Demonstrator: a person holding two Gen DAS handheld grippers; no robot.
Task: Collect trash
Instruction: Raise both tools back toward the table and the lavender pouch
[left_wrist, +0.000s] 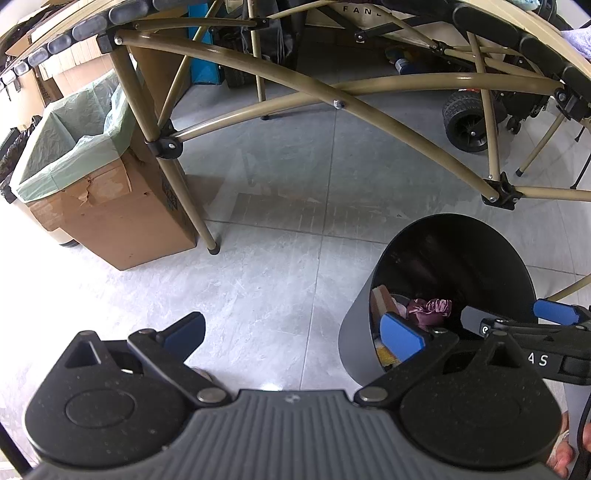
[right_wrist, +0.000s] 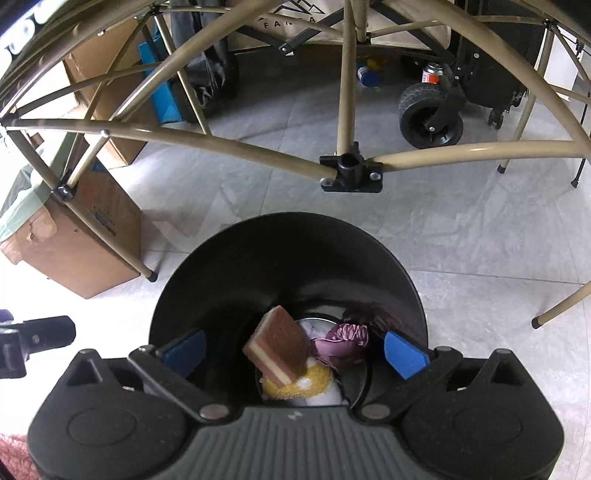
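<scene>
Below right tool (right_wrist: 295, 350), jaws wide: sponge (right_wrist: 279, 345) loose inside bin (right_wrist: 229, 258).

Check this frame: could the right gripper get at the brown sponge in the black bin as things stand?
Probably yes. The right gripper is open above the black bin, whose mouth has no lid, and the brown sponge lies on top of the pile between the fingers' line, with nothing covering it.

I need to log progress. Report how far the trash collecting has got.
Done: a brown sponge, a purple scrunchie and a yellow cloth lie in the black bin. In hand: nothing; the right hand-held gripper is open above the bin, the left hand-held gripper open over bare floor. Left: no loose trash in view.
</scene>
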